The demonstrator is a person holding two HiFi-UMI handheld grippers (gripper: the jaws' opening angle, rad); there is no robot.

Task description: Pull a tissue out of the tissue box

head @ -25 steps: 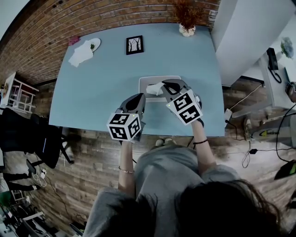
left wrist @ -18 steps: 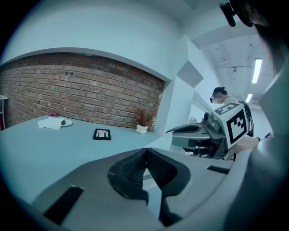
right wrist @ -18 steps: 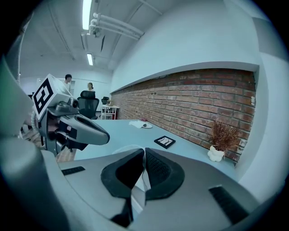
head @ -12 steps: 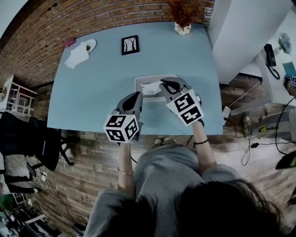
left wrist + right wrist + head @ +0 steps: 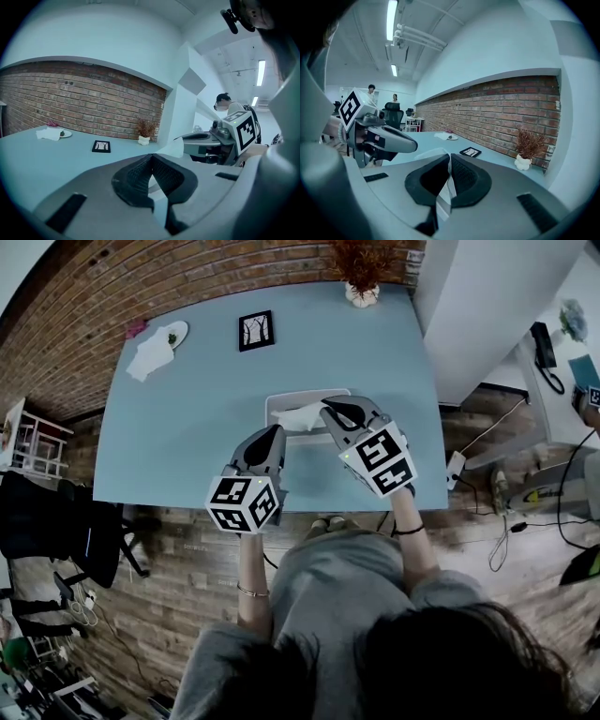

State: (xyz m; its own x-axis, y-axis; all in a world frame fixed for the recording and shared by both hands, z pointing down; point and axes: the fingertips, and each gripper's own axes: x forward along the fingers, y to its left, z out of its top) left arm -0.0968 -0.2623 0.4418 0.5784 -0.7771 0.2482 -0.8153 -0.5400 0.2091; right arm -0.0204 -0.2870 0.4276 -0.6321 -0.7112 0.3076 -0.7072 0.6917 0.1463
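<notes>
A pale tissue box (image 5: 281,401) lies flat near the table's front edge, with a white tissue (image 5: 298,416) rising from its slot. My right gripper (image 5: 325,411) reaches over the box from the right and is shut on that tissue. In the right gripper view the sheet (image 5: 449,187) hangs pinched between the dark pads (image 5: 461,176). My left gripper (image 5: 276,430) rests at the box's front left corner. Its jaw tips meet in the left gripper view (image 5: 151,158), and nothing shows between them. The tissue (image 5: 174,149) shows just beyond them, under the right gripper's tip.
On the blue table (image 5: 187,427) a small black picture frame (image 5: 255,330) lies further back. A potted dry plant (image 5: 361,292) stands at the far edge. A plate with a crumpled napkin (image 5: 155,348) lies far left. A white pillar (image 5: 487,306) rises at the right.
My right gripper has lifted slightly, still pinching the tissue. The left gripper has stayed by the box. The head camera has shifted, so the table sits higher in the picture.
</notes>
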